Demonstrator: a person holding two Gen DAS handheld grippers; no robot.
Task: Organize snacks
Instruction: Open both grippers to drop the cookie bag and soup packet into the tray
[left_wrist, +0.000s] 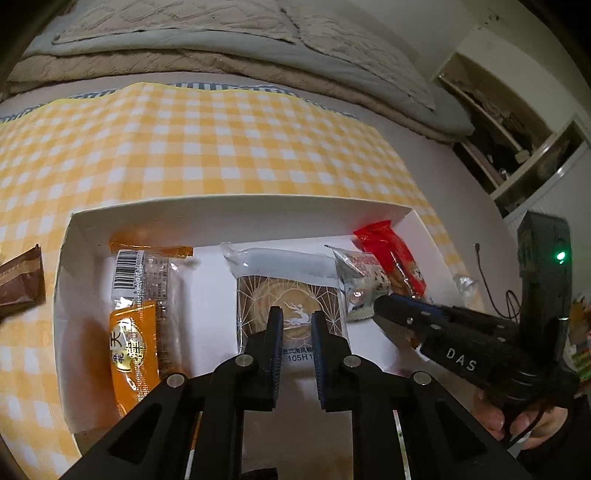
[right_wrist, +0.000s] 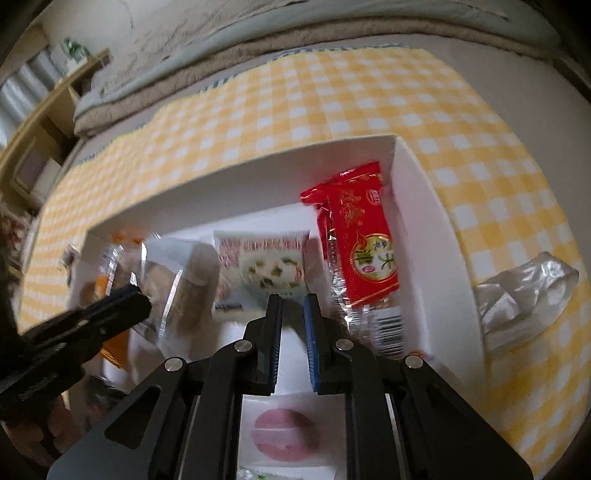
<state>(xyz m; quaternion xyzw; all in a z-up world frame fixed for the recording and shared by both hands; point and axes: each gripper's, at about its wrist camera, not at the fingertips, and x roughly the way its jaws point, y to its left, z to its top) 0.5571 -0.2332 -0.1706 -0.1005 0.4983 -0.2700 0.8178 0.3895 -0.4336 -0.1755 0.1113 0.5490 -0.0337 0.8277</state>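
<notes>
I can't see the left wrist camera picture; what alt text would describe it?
A white box on a yellow checked cloth holds wrapped snacks: an orange packet, a clear-wrapped pastry, a white packet and a red packet. The left gripper hangs shut and empty over the pastry; the right gripper reaches in beside it.

Both wrist cameras look steeply down, close over the shared white box (left_wrist: 236, 206) of snacks
</notes>
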